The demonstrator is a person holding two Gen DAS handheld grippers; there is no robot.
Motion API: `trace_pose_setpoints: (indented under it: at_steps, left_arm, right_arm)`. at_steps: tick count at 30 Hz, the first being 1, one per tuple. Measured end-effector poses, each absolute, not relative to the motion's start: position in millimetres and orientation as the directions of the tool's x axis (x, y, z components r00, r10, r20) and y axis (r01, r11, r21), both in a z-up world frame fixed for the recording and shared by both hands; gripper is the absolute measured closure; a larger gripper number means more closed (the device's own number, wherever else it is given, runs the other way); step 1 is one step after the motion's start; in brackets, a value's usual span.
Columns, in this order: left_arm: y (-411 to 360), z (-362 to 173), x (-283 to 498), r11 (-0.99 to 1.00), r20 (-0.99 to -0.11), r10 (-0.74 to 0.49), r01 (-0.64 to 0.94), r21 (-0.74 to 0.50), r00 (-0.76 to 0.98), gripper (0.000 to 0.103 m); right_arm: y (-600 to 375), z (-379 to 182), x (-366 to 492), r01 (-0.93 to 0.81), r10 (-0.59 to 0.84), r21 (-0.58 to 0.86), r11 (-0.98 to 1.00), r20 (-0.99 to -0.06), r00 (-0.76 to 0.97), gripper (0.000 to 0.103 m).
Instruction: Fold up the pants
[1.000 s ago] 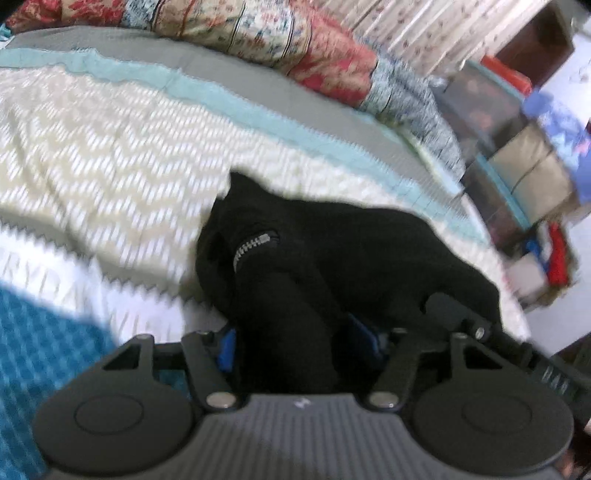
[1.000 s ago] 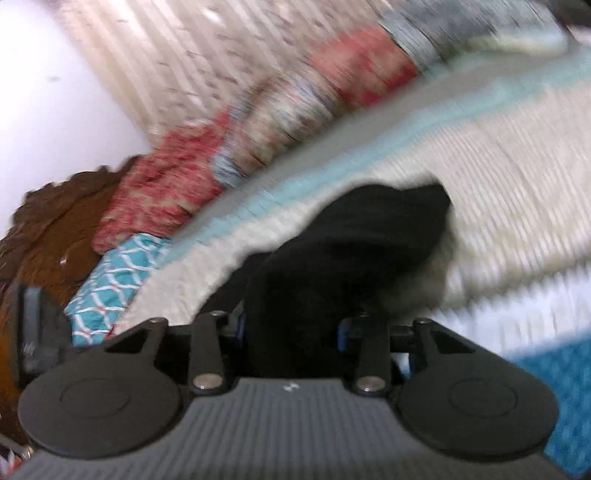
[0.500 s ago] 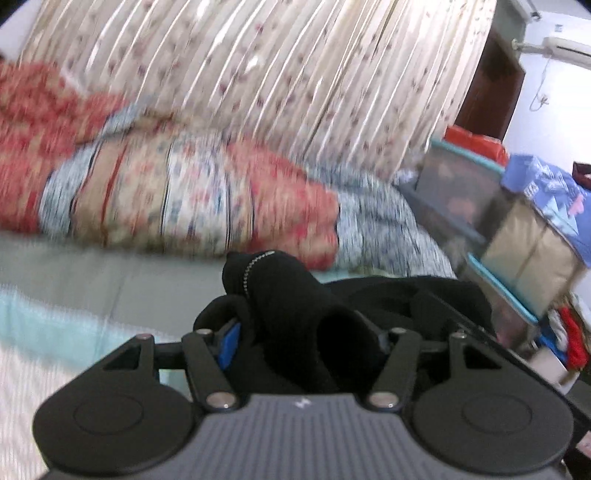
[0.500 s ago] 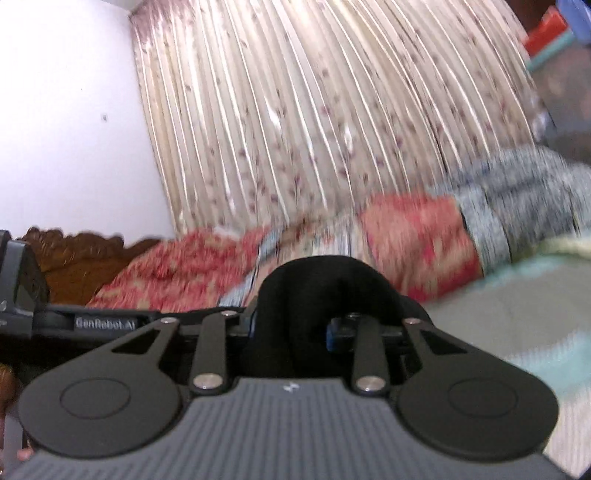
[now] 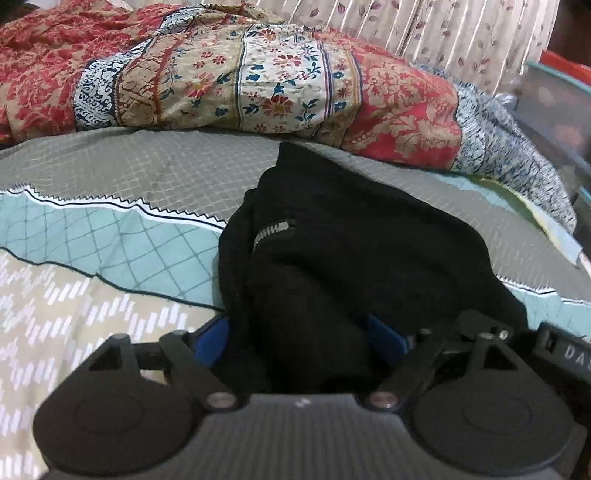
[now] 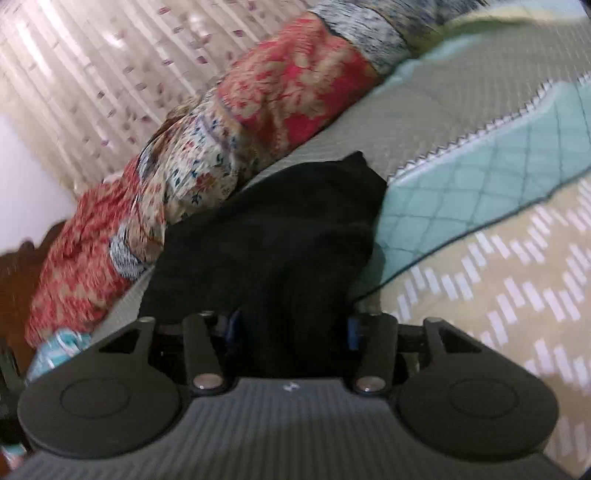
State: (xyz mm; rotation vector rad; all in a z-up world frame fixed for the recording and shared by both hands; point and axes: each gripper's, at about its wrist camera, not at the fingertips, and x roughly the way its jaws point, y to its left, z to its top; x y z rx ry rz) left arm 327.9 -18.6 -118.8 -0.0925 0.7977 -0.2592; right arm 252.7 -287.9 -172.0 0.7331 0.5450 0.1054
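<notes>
My left gripper (image 5: 295, 332) and right gripper (image 6: 291, 332) have just been opening, jaws apart around the black pants (image 5: 351, 240). The cloth looks soft and floppy. I would grip a thick hem.

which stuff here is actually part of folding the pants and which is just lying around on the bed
Part of the job:
- black pants, bunched on the bedspread
- left hand-held gripper, jaws just opened, cloth between them
- right hand-held gripper, jaws just opened, cloth between them

Just lying about:
- floral quilt
- curtain
- storage boxes
</notes>
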Motion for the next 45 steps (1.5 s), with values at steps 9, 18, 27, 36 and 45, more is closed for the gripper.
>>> trace_pose_setpoints:
  at_steps: [9, 18, 27, 36, 45]
  left_arm:
    - [3.7, -82.5, 271.1, 0.986, -0.722, -0.166, 0.114, -0.12, 0.672, 0.005]
    - [8.7, -65.4, 148.5, 0.994, -0.727, -0.067, 0.111, 0.012, 0.684, 0.0]
    - [17.6, -47.2, 73.6, 0.99, -0.736, -0.079, 0.14, 0.022, 0.672, 0.0]
    - [23.5, -35.4, 23.9, 0.986, -0.717, -0.082, 0.161, 0.043, 0.692, 0.0]
    - [19.7, -30.2, -6.5, 0.981, -0.688, -0.049, 0.165, 0.103, 0.724, 0.0]
  right_arm:
    - [-276.7, -144.1, 161.9, 0.118, 0.194, 0.648, 0.752, -0.39, 0.9, 0.016]
    - [-227.4, -120.9, 72.0, 0.127, 0.135, 0.543, 0.83, -0.417, 0.899, 0.0]
    - [-191.6, -100.9, 22.1, 0.137, 0.087, 0.42, 0.897, -0.472, 0.877, 0.0]
    - [-173.6, -95.5, -26.2, 0.117, 0.1, 0.396, 0.911, -0.487, 0.868, 0.0]
    - [-169.5, -90.8, -56.5, 0.124, 0.084, 0.394, 0.911, -0.47, 0.879, 0.0]
